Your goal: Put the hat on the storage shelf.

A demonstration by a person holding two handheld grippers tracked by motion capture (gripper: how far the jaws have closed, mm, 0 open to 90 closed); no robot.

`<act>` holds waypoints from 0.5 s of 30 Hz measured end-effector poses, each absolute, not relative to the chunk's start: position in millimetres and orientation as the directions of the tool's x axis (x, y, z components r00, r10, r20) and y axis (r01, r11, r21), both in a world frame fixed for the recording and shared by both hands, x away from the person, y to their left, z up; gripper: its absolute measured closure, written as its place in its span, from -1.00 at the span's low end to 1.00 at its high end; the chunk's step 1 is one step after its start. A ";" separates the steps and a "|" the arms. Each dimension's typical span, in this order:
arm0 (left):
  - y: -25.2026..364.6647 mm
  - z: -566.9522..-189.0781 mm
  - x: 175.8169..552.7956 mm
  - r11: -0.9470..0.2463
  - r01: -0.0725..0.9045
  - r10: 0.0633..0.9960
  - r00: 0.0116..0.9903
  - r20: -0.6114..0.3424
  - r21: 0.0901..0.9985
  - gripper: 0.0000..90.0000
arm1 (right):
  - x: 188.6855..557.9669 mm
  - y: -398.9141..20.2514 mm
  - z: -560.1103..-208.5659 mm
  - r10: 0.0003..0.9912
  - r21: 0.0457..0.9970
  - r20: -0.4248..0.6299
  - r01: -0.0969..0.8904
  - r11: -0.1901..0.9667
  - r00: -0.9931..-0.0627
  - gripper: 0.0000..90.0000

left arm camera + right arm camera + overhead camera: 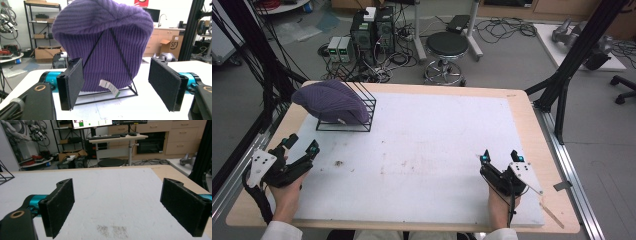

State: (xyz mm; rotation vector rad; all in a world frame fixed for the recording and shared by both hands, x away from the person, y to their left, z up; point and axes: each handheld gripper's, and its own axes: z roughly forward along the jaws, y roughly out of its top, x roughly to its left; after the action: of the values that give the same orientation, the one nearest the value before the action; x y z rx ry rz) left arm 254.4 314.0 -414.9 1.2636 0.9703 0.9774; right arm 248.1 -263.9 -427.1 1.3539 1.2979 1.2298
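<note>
A purple knitted beanie (331, 103) is draped over a black wire rack (362, 107) at the table's far left. In the left gripper view the beanie (105, 37) hangs on the rack's wire frame (130, 86), with a white label (109, 87) at its lower edge. My left gripper (302, 146) rests near the table's left edge, short of the rack, jaws open and empty; it points at the beanie (117, 86). My right gripper (501, 156) sits at the front right, open and empty, facing bare mat (117, 202).
A white mat (427, 145) covers the wooden table (537, 130). A stool (446, 47), computer boxes (372, 30) and cables lie on the floor beyond the far edge. Black frame posts (572, 55) stand at the right.
</note>
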 end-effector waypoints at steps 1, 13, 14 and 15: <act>313.6 -416.3 253.5 0.050 -0.045 0.955 0.296 -0.035 0.998 -0.36 | 247.1 -264.0 -428.6 0.996 0.987 0.086 0.142 -0.081 -0.030 -0.75; 315.9 -429.4 250.8 0.074 0.016 0.956 0.284 -0.075 0.997 -0.37 | 241.8 -259.7 -441.5 0.998 0.987 0.049 0.157 -0.042 -0.038 -0.75; 316.1 -429.3 250.5 0.077 0.018 0.955 0.286 -0.078 0.997 -0.37 | 241.7 -259.8 -441.3 0.998 0.987 0.045 0.153 -0.038 -0.043 -0.74; 316.2 -429.7 249.9 0.090 0.018 0.953 0.288 -0.092 0.996 -0.37 | 241.5 -259.8 -441.2 0.998 0.987 0.042 0.155 -0.035 -0.044 -0.74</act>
State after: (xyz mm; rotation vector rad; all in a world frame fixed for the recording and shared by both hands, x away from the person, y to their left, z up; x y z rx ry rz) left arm 249.9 316.2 -429.7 1.2697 1.0375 0.9242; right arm 241.5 -259.8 -441.2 1.3292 1.3398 1.1964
